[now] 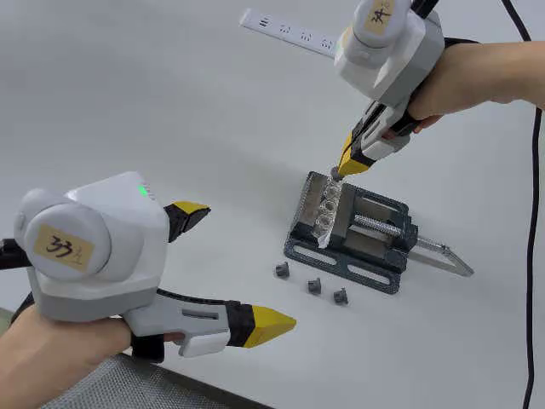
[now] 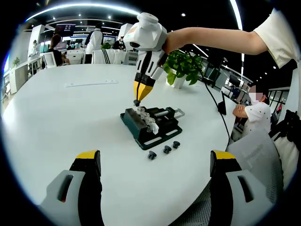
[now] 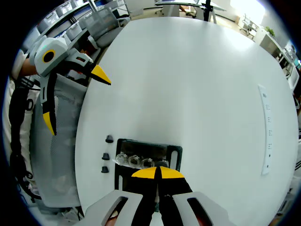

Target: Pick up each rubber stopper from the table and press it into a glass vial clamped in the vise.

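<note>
Fingertips [image 1: 352, 160] of my right gripper [image 1: 337, 173] are pinched together on a small dark rubber stopper [image 2: 137, 101], right over the far end of the row of glass vials [image 1: 327, 210] clamped in the vise [image 1: 385, 232]; I cannot tell whether it touches a vial. My left gripper [image 1: 232, 265] is spread wide and holds nothing, near the table's [image 1: 128, 102] close edge and well apart from the vise, with bare white top between. Three loose stoppers [image 1: 314, 286] lie just beside the vise base; a power strip [image 1: 285, 30] lies far off; a black cable [image 1: 535, 213] runs down the right. In the right gripper view my own fingers cover the stopper.
</note>
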`<state>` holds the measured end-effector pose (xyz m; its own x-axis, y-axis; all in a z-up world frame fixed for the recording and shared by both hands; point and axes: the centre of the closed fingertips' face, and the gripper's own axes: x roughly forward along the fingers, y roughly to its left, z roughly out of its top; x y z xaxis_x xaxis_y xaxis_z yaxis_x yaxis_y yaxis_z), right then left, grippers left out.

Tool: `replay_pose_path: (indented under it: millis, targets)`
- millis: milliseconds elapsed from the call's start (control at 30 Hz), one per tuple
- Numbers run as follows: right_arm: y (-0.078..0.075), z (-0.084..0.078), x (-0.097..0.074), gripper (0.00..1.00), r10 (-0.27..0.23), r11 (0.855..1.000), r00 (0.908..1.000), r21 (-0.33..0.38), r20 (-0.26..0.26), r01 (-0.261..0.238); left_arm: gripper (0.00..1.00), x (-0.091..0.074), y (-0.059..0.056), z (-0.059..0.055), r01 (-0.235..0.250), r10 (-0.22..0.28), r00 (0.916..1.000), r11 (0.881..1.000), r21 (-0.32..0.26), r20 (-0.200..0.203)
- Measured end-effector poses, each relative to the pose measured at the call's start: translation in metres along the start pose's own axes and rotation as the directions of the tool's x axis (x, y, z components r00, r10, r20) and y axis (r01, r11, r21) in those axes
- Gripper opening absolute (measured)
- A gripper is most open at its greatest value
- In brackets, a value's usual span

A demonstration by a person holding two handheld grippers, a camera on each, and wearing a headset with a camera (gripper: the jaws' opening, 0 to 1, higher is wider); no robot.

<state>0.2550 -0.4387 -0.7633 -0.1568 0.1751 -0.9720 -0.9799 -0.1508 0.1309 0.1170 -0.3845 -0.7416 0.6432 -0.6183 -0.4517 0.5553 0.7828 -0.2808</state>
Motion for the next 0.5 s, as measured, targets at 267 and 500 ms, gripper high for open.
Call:
replay_pose_path:
  millis: [267, 500]
  targets:
    - [0.0000, 0.0002, -0.0021, 0.00, -0.002, 1.000, 0.9999, 0.013, 0.012, 0.002, 0.96, 0.0011, 0.0008, -0.0018, 0.002, -0.002, 1.0000, 1.000, -0.001, -0.004]
    - [-0.0004, -0.0014, -0.0002, 0.00, 0.002, 1.000, 1.0000, 0.014, 0.005, -0.002, 0.96, 0.0020, 0.0003, -0.0018, 0.004, -0.004, 1.0000, 1.000, -0.003, -0.004]
